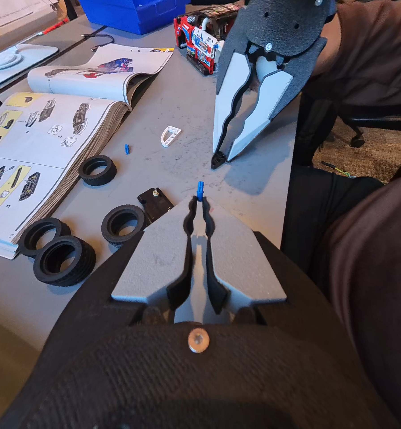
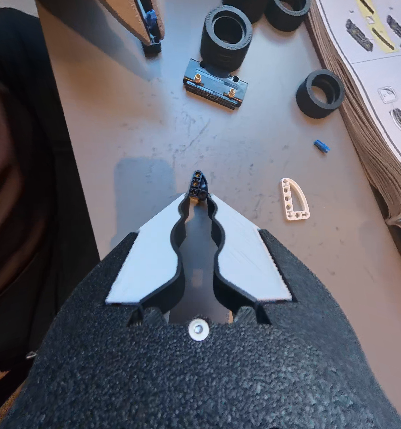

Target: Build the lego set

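In the left wrist view, the left gripper (image 1: 200, 198) is clenched on a small blue pin (image 1: 200, 188), which sticks out past the fingertips above the grey surface (image 1: 195, 111). Taking the open instruction book (image 1: 55, 130) as landmark: four black tyres (image 1: 97, 170) lie along its near edge, a second blue pin (image 1: 127, 149) just off its page corner, a white curved beam (image 1: 169, 136) farther out, and the half-built red model (image 1: 198, 44) beyond its far end. The right gripper (image 1: 220, 156) stands tip-down well away from the book, pinching a black curved piece (image 1: 218, 159).

In the right wrist view, the right gripper (image 2: 197, 196) grasps that black curved piece (image 2: 198, 185) by its lower end, holes facing the camera. A black block with tan pegs (image 2: 215, 87) lies between it and the book (image 2: 380, 92).

Both held parts look light, rigid and smooth. The pin is tiny, so it could pivot or slip; a hold across its middle collar seems safest, leaving one end free to push into a hole.
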`<control>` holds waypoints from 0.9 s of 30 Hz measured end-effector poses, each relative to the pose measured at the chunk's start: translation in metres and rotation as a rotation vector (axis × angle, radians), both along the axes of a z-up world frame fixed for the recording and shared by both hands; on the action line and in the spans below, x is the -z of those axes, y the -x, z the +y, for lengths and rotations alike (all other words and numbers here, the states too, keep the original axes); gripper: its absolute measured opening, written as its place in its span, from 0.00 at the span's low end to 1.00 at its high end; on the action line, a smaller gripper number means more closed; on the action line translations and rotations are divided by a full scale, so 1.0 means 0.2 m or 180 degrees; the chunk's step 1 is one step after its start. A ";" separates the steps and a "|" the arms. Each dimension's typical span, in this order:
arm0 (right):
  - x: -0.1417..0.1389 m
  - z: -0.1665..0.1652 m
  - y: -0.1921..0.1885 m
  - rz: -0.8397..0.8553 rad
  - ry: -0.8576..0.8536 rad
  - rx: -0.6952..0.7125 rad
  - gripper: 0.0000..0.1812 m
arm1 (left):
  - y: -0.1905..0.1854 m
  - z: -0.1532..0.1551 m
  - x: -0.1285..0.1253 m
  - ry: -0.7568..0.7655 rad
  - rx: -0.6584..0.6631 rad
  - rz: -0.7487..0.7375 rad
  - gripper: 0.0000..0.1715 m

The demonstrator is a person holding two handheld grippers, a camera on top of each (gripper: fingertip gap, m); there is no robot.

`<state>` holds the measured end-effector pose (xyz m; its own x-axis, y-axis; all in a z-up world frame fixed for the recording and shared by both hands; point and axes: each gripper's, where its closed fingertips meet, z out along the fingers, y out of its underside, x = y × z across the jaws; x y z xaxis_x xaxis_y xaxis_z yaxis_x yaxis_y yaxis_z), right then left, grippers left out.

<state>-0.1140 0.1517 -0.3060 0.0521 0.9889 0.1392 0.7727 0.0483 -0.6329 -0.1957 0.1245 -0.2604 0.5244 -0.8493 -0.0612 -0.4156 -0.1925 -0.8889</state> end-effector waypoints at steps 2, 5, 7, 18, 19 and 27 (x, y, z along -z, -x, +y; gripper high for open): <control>0.00 0.00 0.00 -0.0022 0.0056 -0.0086 0.08 | 0.00 0.00 0.00 0.0001 0.0007 0.0010 0.01; 0.00 0.02 -0.01 -0.0054 0.0118 -0.0072 0.11 | 0.00 0.00 0.00 -0.0009 0.0010 0.0018 0.01; 0.00 0.03 -0.02 -0.0057 0.0143 -0.0043 0.12 | 0.00 0.00 0.00 -0.0008 0.0007 0.0011 0.01; 0.00 0.02 0.00 0.0117 0.0413 0.0021 0.12 | 0.00 -0.01 0.00 0.0017 0.0020 -0.0027 0.01; 0.01 0.02 0.00 0.0099 0.0461 0.0049 0.10 | 0.00 -0.01 0.00 0.0016 0.0022 -0.0027 0.01; -0.09 0.06 0.00 -0.0345 -0.1625 -0.0447 0.08 | -0.06 -0.01 0.03 0.0667 0.0146 -0.0021 0.01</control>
<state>-0.1149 0.1631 -0.2881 -0.1171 0.7904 0.6013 0.7963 0.4365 -0.4188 -0.1843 0.1216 -0.2673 0.4846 -0.8661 0.1226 -0.4225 -0.3544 -0.8342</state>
